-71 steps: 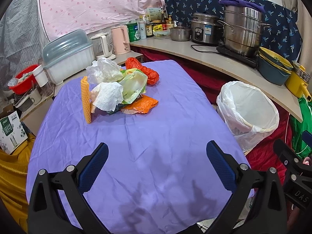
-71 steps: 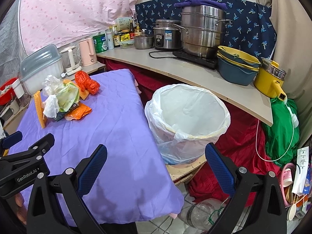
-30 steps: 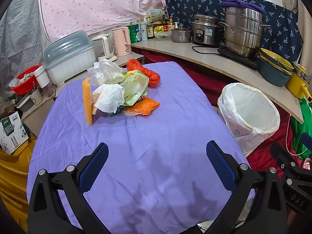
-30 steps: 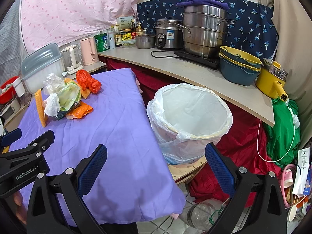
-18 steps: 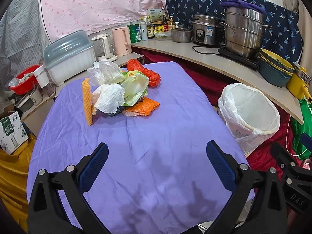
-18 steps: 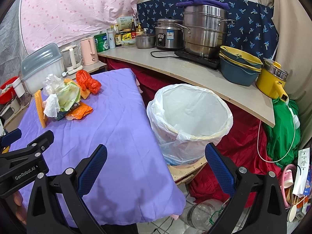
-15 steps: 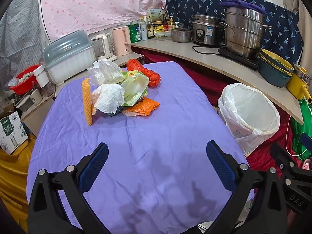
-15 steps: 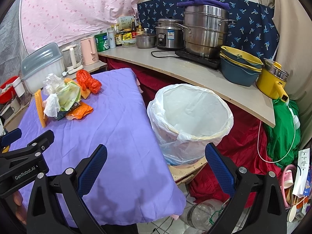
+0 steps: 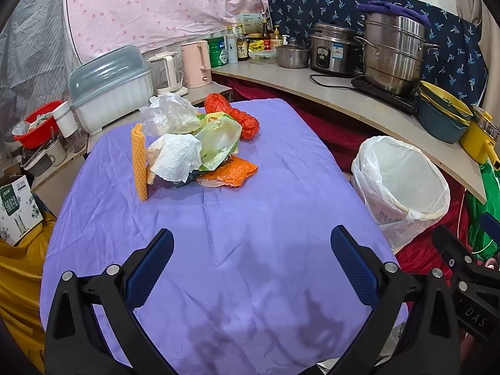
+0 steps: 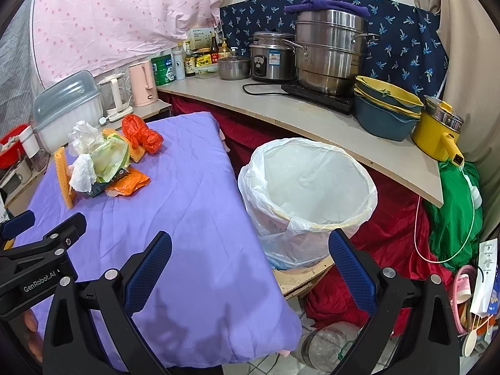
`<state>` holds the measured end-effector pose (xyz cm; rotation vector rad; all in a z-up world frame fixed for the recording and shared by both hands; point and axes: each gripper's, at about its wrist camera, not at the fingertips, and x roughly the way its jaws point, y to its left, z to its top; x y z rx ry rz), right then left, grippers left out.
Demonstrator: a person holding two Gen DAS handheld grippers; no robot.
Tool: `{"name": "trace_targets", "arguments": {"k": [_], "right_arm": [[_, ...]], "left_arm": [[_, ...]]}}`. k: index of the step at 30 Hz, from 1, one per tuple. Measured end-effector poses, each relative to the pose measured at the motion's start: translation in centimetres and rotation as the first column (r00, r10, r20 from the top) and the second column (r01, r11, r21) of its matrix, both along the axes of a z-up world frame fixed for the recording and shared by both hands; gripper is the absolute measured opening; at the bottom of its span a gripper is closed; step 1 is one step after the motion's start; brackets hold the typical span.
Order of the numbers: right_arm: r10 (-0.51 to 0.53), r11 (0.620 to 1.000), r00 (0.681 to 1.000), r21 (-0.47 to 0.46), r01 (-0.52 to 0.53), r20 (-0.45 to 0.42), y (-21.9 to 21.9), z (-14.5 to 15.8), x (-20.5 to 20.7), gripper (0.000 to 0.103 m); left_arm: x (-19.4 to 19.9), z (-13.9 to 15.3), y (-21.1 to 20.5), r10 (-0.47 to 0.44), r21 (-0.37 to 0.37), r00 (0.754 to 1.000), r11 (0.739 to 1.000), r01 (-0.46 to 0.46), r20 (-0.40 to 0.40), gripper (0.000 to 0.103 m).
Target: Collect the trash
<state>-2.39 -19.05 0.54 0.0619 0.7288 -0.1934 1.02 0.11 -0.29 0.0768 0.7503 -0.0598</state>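
Note:
A heap of trash lies at the far end of the purple-covered table [image 9: 250, 225]: a crumpled white paper towel [image 9: 176, 156], a pale green bag [image 9: 220, 142], a clear bag [image 9: 168, 115], a red bag [image 9: 236, 118], an orange wrapper [image 9: 231, 172] and an upright orange sponge strip [image 9: 139, 162]. The same heap [image 10: 103, 159] shows at left in the right wrist view. My left gripper [image 9: 250, 268] is open and holds nothing, well short of the heap. My right gripper [image 10: 248, 265] is open too, near the white-lined bin [image 10: 312, 193] beside the table.
A curved counter [image 10: 312, 115] behind the bin carries steel pots, a rice cooker, stacked bowls and a yellow pot. A covered dish rack [image 9: 109, 87] and kettles stand beyond the table's far end. A cardboard box [image 9: 18, 209] and yellow cloth lie at left.
Almost nothing has changed. Both views have drifted very slightly, and both grippers have stayed open with the trash heap untouched.

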Motion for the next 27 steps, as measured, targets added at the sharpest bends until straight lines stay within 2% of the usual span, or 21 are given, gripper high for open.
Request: {"name": "trace_targets", "arguments": {"k": [12, 23, 27], "right_arm": [[-0.009, 1.0, 1.0, 0.013, 0.01, -0.022, 0.8, -1.3, 2.5, 0.096], [0.046, 0.998, 0.998, 0.039, -0.044, -0.049, 4.8, -2.4, 7.7, 0.096], [0.074, 0.996, 0.996, 0.043, -0.072, -0.054, 6.5, -2.5, 9.6, 0.096]], "left_arm": [[3.4, -1.0, 4.1, 0.095, -0.025, 0.995, 0.995, -0.095, -0.017, 0.096], [10.6, -0.4, 13.0, 0.266, -0.054, 0.964, 0.963, -0.266, -0.003, 0.096], [13.2, -0.9, 15.3, 0.288, -0.067, 0.957, 0.955, -0.289, -0.02, 0.096]]}}
